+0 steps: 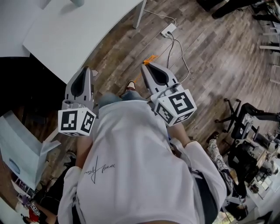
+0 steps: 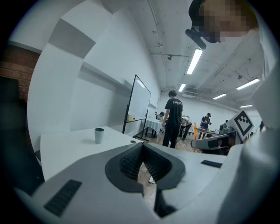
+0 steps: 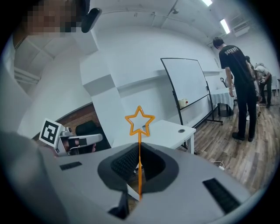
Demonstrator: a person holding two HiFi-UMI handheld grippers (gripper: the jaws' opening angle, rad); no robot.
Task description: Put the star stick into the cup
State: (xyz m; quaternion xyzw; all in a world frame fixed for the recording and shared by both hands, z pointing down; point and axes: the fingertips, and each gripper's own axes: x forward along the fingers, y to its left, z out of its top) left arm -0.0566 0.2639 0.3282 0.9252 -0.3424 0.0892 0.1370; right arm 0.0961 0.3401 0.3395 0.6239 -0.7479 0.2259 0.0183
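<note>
The orange star stick [image 3: 139, 121] stands upright between the jaws of my right gripper [image 3: 139, 148], which is shut on its thin stem. In the head view that gripper [image 1: 148, 67] is held over the wooden floor, and the star [image 1: 151, 57] pokes past its tip. A small pale cup [image 2: 99, 135] stands upright on the white table [image 2: 65, 148], well ahead of my left gripper [image 2: 142, 146]. That gripper's jaws are shut with nothing in them. From above, the left gripper [image 1: 86, 71] hovers at the table's near corner. The cup [image 1: 78, 2] is cut by the top edge.
A white table [image 1: 74, 30] fills the upper left. On the floor lie a power strip [image 1: 168, 29] and cables [image 1: 181, 57]. Office chairs [image 1: 245, 120] stand at the right. A whiteboard [image 2: 138, 105] and several people [image 2: 173, 118] are beyond the table.
</note>
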